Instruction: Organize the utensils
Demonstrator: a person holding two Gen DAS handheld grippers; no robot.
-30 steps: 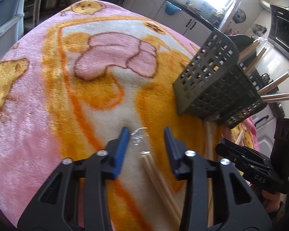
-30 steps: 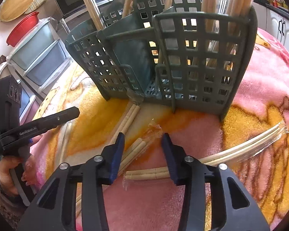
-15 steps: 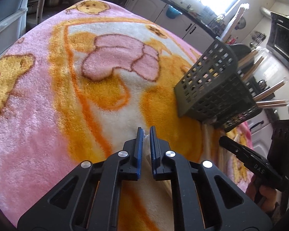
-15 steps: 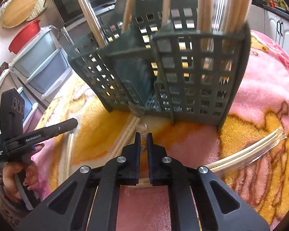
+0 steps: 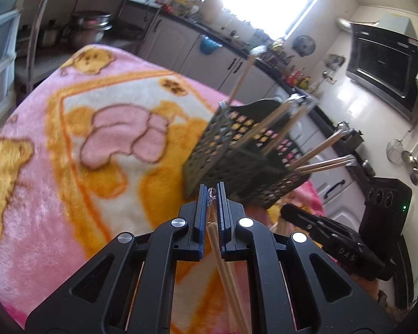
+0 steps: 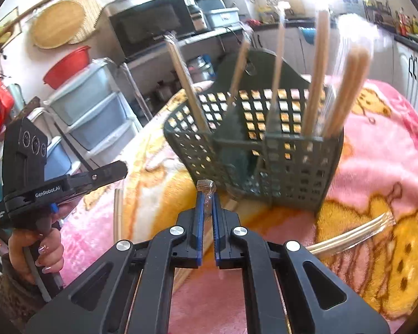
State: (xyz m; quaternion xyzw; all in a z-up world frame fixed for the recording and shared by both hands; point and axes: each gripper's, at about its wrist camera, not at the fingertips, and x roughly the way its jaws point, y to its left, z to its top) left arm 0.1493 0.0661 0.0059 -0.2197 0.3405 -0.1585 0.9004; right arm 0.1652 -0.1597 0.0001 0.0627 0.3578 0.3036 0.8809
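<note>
A dark green perforated utensil basket (image 5: pixel 237 161) (image 6: pixel 264 150) stands on the pink and orange blanket and holds several wrapped wooden chopstick pairs (image 6: pixel 345 89). My left gripper (image 5: pixel 211 192) is shut on a wrapped chopstick pair (image 5: pixel 223 264), lifted above the blanket just before the basket. My right gripper (image 6: pixel 206 192) is shut on the clear wrapper end of another chopstick pair (image 6: pixel 206 188), also raised in front of the basket. Another wrapped pair (image 6: pixel 351 236) lies on the blanket to the right, and one (image 6: pixel 117 217) to the left.
The blanket (image 5: pixel 69 167) covers the whole table. Plastic drawers (image 6: pixel 97 117) and a microwave (image 6: pixel 150 25) stand behind the basket in the right wrist view. Kitchen cabinets (image 5: pixel 181 44) and an oven (image 5: pixel 381 64) lie beyond the table.
Both grippers closed on chopstick pairs lying on the blanket, then lifted them up; the views now sit higher and nearer the basket's rim.
</note>
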